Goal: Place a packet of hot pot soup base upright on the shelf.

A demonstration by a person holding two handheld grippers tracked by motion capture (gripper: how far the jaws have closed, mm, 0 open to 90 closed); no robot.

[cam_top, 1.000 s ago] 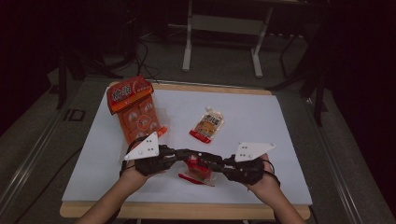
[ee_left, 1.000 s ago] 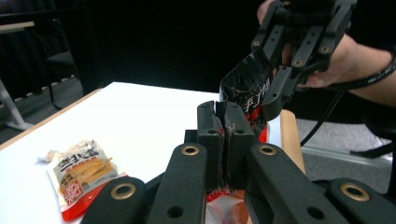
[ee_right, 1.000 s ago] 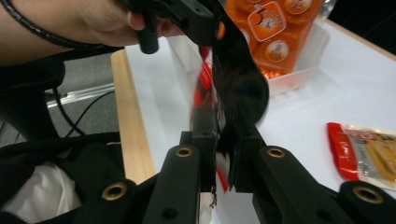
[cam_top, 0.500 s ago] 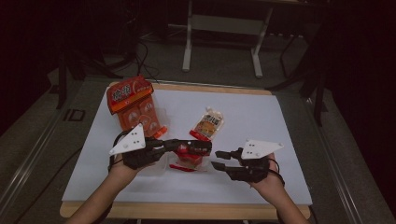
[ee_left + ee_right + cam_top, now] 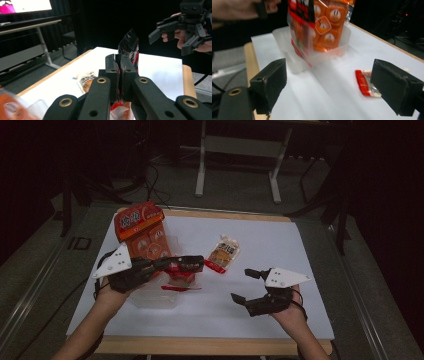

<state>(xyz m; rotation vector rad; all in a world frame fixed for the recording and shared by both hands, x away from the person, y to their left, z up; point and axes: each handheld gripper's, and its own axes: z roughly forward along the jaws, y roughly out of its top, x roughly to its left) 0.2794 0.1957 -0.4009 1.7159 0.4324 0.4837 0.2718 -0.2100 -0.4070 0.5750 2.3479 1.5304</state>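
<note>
The left claw (image 5: 196,263) pinches a red snack packet (image 5: 180,272) above the white counter (image 5: 280,245), just beside the orange bag (image 5: 142,232), while the right claw's (image 5: 245,285) jaws, just opened, stand spread and empty; moving the packet well probably needs that firm pinch.

Looks like a dim lab or studio setup: white-topped surface (image 5: 280,245), black curtains, cables (image 5: 150,180) on the floor, a lit screen (image 5: 25,6) behind.
</note>
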